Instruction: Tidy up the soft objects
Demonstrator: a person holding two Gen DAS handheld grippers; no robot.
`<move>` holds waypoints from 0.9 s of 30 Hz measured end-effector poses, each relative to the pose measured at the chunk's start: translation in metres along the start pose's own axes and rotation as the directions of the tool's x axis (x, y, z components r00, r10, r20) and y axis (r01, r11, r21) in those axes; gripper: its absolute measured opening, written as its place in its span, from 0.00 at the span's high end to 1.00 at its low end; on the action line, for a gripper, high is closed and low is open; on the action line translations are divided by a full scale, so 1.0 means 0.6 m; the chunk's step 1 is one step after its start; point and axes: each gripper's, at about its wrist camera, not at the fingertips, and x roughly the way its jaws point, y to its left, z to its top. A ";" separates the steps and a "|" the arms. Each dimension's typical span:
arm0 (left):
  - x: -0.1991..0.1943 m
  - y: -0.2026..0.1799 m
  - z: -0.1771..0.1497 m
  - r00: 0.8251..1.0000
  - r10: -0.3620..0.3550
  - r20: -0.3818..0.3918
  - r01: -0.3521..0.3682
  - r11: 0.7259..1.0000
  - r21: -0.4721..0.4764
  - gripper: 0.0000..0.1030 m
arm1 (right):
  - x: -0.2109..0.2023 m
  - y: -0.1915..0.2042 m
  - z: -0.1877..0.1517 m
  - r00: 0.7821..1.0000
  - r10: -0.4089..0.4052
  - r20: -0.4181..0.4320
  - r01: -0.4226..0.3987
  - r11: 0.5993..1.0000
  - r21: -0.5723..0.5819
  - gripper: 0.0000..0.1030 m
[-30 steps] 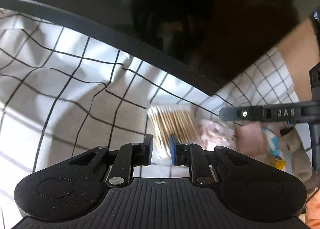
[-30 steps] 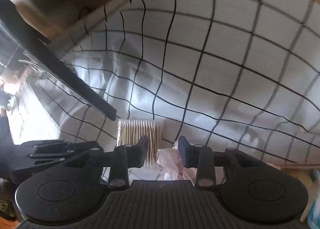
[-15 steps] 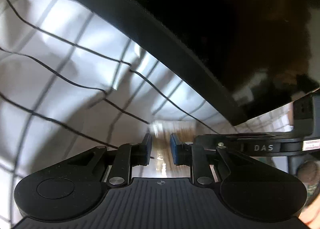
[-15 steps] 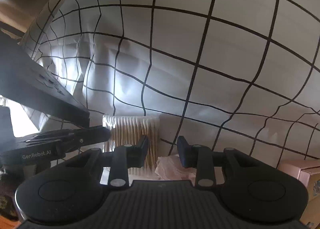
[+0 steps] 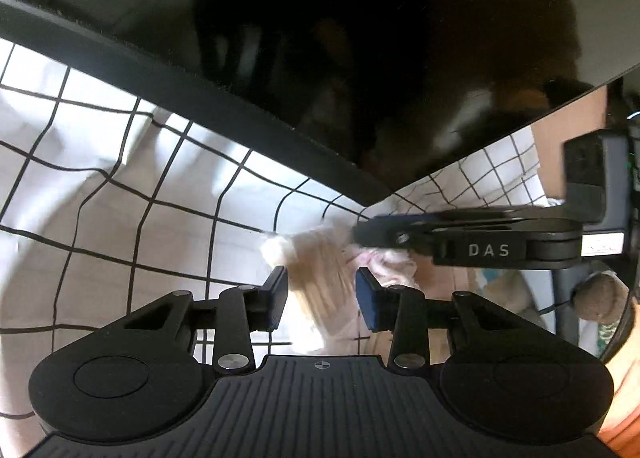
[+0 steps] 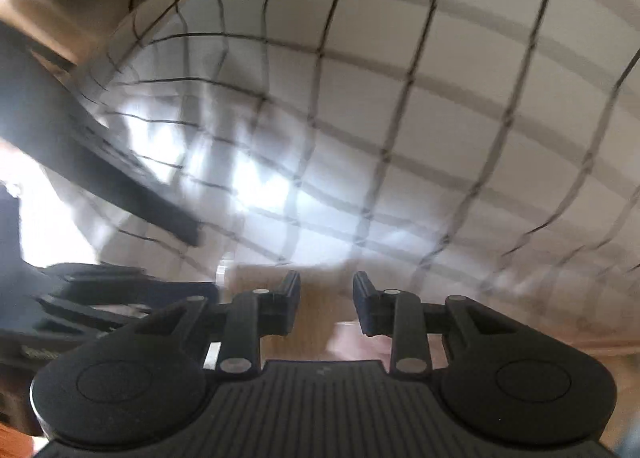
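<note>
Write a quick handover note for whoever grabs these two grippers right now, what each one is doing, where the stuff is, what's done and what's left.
Left gripper: open, empty, aimed at the cotton swab pack lying at the bottom of the grid-lined fabric bin.
Right gripper: open, empty, in the same bin, over the swab pack; its view is blurred.
A crumpled pink soft item lies beside the swabs, partly under the right gripper as seen from the left view. A brown plush toy sits at the far right edge.
Done: nothing gripped at present.
Left: probably pick up the pink item or swabs and sort them.
</note>
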 end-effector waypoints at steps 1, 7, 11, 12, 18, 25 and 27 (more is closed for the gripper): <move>0.009 -0.003 -0.001 1.000 0.002 -0.001 -0.002 1.000 -0.007 0.60 | 0.001 -0.005 0.001 1.000 -0.023 -0.012 0.023 1.000 0.007 0.71; 0.016 -0.009 -0.006 0.999 0.040 -0.023 -0.041 0.999 -0.009 0.61 | 0.034 -0.035 -0.002 0.994 0.013 -0.107 -0.006 0.998 0.061 0.73; 0.018 0.002 0.004 0.993 0.111 -0.050 -0.111 0.994 -0.007 0.61 | 0.035 -0.037 -0.003 0.992 0.023 -0.125 -0.017 0.998 0.053 0.73; 0.023 0.007 0.005 0.992 0.113 -0.063 -0.114 0.993 -0.013 0.61 | 0.037 -0.036 -0.007 0.990 0.033 -0.135 -0.025 0.998 0.061 0.73; 0.052 0.018 0.019 0.993 0.067 -0.097 -0.072 0.996 -0.048 0.62 | 0.055 -0.028 -0.012 0.981 0.116 -0.157 -0.096 0.987 0.132 0.76; 0.014 -0.003 0.010 0.998 0.015 -0.057 -0.015 1.000 0.004 0.57 | 0.068 -0.001 -0.020 0.973 0.154 -0.170 -0.131 0.982 0.139 0.93; -0.010 -0.015 0.005 0.998 -0.046 -0.039 0.047 0.999 0.027 0.58 | 0.085 0.003 -0.022 0.963 0.200 -0.181 -0.171 0.972 0.160 0.93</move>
